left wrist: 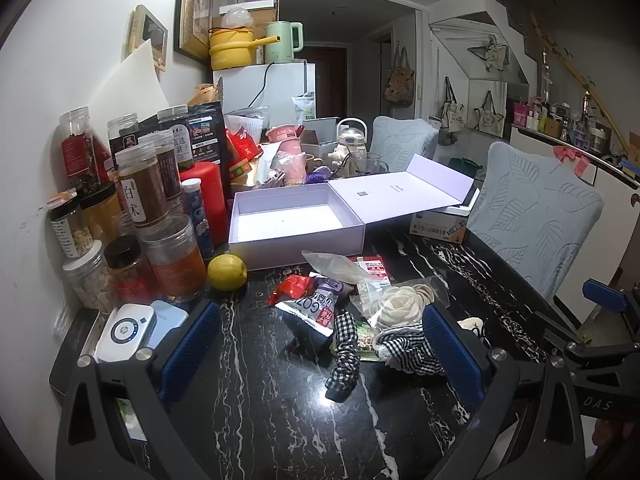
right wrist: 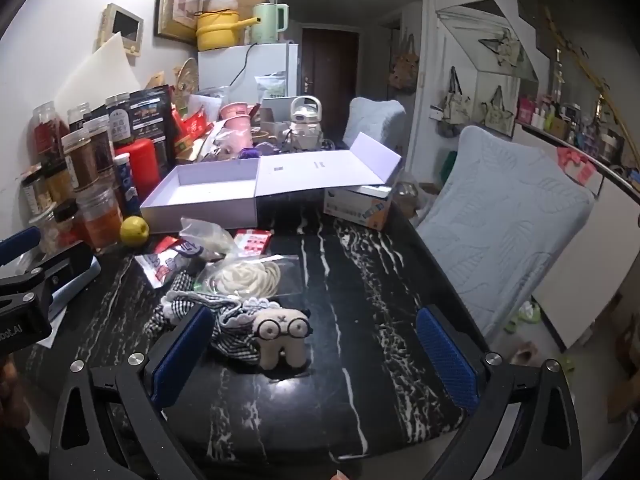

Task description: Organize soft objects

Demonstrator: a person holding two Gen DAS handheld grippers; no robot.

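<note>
Both the left gripper (left wrist: 320, 344) and right gripper (right wrist: 316, 354) gape wide, empty; checked cloth (right wrist: 236, 336) partly hides the plush toy (right wrist: 282, 338).

Lemon (left wrist: 227, 272) beside spice jars (left wrist: 140, 200), red canister (left wrist: 208, 196), black marble table (left wrist: 280, 400), quilted chairs (left wrist: 532, 220)

The small cream plush toy (left wrist: 474, 323) hides mostly behind the left gripper's right blue pad (left wrist: 448, 348); snack packet print stays illegible.

Open lidded cardboard box (left wrist: 296, 220) at the table's (left wrist: 280, 400) far side; round lemon (left wrist: 227, 272) left before it, beside jars (left wrist: 172, 264); gingham cloth (left wrist: 344, 352) and plush toy (right wrist: 280, 336) nearer, snack packets (left wrist: 316, 304) between.
</note>
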